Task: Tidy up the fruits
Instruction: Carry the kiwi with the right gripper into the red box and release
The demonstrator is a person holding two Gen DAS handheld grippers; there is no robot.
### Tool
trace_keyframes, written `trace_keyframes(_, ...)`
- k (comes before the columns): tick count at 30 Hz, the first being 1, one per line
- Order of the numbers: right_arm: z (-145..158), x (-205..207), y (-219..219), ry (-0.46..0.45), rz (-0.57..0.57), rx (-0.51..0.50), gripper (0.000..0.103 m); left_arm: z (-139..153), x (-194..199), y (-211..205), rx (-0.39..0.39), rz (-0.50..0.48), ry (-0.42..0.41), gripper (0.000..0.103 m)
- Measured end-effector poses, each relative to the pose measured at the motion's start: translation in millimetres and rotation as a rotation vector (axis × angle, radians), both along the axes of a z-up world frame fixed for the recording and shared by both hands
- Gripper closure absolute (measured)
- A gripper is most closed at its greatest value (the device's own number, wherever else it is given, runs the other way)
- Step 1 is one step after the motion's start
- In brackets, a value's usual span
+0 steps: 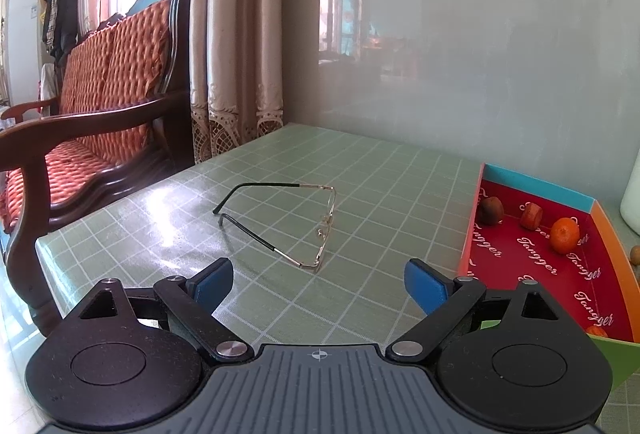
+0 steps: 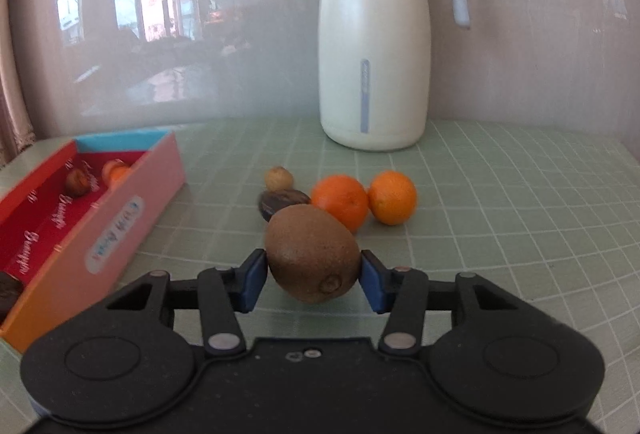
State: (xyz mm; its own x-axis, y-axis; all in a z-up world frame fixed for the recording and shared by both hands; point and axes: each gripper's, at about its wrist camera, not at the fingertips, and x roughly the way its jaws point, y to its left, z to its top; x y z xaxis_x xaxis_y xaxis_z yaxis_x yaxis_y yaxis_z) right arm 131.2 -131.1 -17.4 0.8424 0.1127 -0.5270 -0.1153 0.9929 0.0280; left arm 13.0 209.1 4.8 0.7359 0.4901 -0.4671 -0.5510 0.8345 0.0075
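Green checked tablecloth by a glossy wall, sofa alongside.
Two oranges loose; right gripper clamps one kiwi; left gripper gapes empty near glasses.

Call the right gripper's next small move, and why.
Probably lift the fuzzy brown kiwi and carry it left to the open red-lined cardboard box. The right gripper has its blue fingers against the kiwi's sides, and other fruit already lies in the box.
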Motion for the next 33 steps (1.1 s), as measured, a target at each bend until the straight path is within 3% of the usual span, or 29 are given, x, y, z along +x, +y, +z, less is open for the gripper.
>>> trace_keyframes(19,32.2,-29.3,51.5,-0.123,0.137,0.059,0.055,-1.0,-8.4,16.5,-0.008,0.023,-0.001,0.011)
trace_keyframes(27,36.0,-44.4,87.8,-0.185,0.251,0.03,0.055,-2.2,-9.5,19.5,-0.007,0.022,0.002,0.011)
trace_keyframes(33,31.6,-50.3,116.6,-0.177,0.319,0.01,0.055,-2.5,-10.8,21.6,-0.003,0.024,0.005,0.011)
